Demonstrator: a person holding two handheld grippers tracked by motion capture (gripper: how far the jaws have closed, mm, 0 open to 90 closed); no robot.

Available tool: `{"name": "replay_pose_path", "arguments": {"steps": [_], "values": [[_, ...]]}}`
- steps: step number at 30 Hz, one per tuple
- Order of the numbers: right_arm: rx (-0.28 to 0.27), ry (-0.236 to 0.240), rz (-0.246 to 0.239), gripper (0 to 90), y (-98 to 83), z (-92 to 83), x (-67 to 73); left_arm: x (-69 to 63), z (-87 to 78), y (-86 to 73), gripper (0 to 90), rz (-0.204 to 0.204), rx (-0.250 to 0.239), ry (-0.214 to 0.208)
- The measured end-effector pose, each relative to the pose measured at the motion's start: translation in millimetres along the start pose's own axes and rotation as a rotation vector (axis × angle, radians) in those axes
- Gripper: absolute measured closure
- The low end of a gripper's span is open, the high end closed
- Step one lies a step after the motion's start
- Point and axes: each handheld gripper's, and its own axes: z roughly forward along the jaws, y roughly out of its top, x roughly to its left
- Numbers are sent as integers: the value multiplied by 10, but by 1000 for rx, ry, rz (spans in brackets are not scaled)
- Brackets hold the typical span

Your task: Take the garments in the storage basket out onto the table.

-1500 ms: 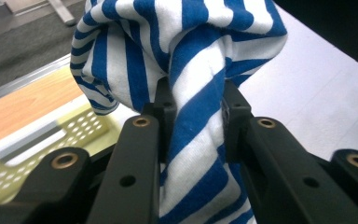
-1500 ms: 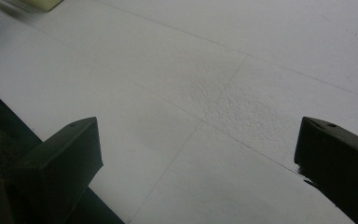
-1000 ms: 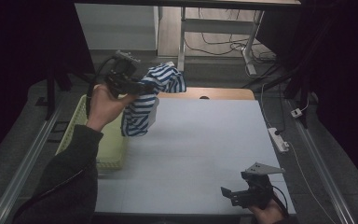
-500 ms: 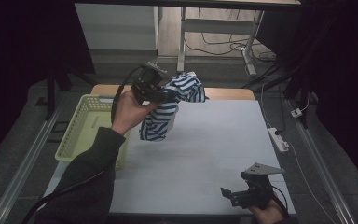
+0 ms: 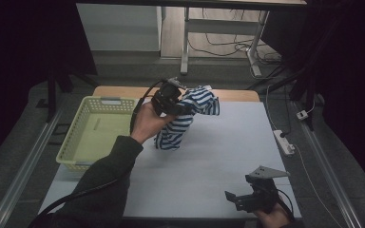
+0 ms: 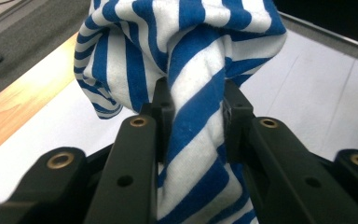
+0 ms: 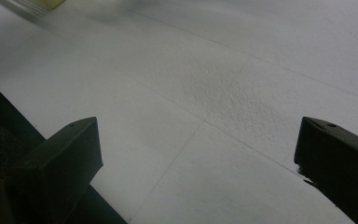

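a: so, the left gripper (image 5: 183,105) is lifted up over the far-left part of the white table (image 5: 228,156), forearm in a dark sleeve (image 5: 105,178) reaching up and forward from the bottom edge. its black jaws are clamped tight on a blue-and-white striped cloth (image 5: 186,118), a bunched fold pinched right between them in the left gripper view (image 6: 193,121).

b: where's the cloth hanging exactly?

a: it droops down from the jaws, and the lower end looks like it reaches the table surface just beside the pale yellow-green plastic basket (image 5: 76,147). can't tell if it really touches or just hovers above it.

b: and the other hand?

a: the right gripper (image 5: 240,199) sits low at the near-right corner of the table, hand (image 5: 272,216) mostly cut off by the bottom edge. jaws spread wide apart with nothing between them, just bare white tabletop in the right gripper view (image 7: 196,126).

b: anything hard to read?

a: most of the cloth's shape is hidden in the bunch, so no idea what garment it is. the room around the table is too dark to make out.
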Motion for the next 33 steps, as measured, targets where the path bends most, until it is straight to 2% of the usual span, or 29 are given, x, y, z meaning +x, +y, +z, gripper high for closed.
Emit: {"name": "replay_pose_path", "arguments": {"steps": [6, 14, 26, 33], "values": [[-3, 1, -3, 4, -1, 2, 5, 6, 262, -123, 717, -11, 26, -13], [0, 1, -11, 4, -1, 3, 6, 48, 605, -328, 705, -70, 57, -40], [4, 1, -19, 5, 0, 6, 14, 142, 922, -612, 697, -128, 113, -42], [7, -2, -22, 6, 1, 11, 18, 180, 1065, -763, 695, -134, 139, -46]]}}
